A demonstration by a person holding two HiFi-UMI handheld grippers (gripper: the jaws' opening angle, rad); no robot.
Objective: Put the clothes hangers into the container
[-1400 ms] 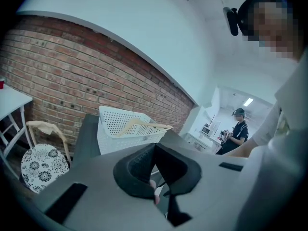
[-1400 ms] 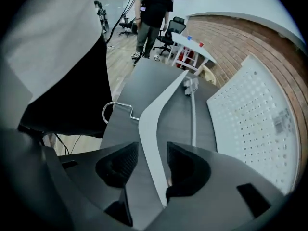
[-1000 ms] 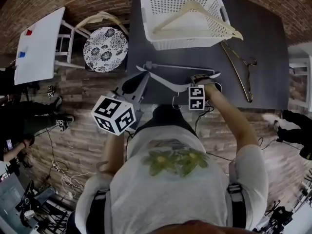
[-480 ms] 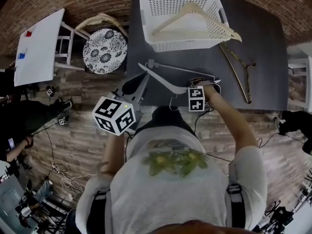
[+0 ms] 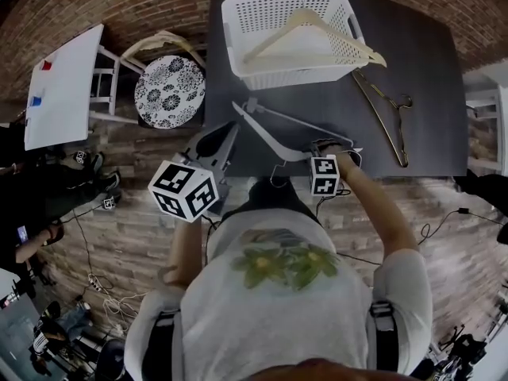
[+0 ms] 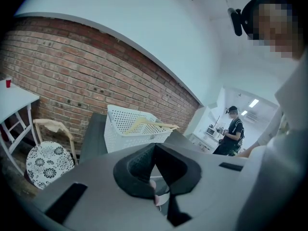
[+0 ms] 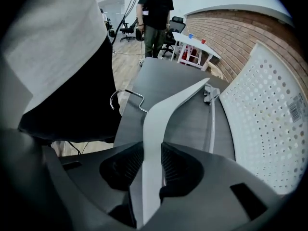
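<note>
A white perforated basket [image 5: 238, 62] stands at the far side of the dark table [image 5: 429, 70], with a cream wooden hanger [image 5: 313, 22] lying across it. My right gripper [image 5: 329, 151] points steeply down near the table's front edge. Its jaws have just been closing and now grip one arm of a white plastic hanger [image 5: 274, 137]. In the right gripper view that arm [image 7: 159, 124] runs up between the pads, the wire hook [image 7: 126, 97] to its left. My left gripper [image 5: 230, 127] hovers at the table's front left, shut and holding nothing. A bronze wire hanger [image 5: 389, 125] lies to the right.
A stool with a floral seat [image 5: 170, 90] and a pale wooden chair stand left of the table, and a white side table [image 5: 63, 86] further left. Cables trail over the wooden floor. Other people stand about the room. Brick wall runs behind the basket [image 6: 130, 129].
The right gripper's jaws have closed on the white hanger and raised it a little off the table. The hanger now slants across the table front. The left gripper has stayed put.
</note>
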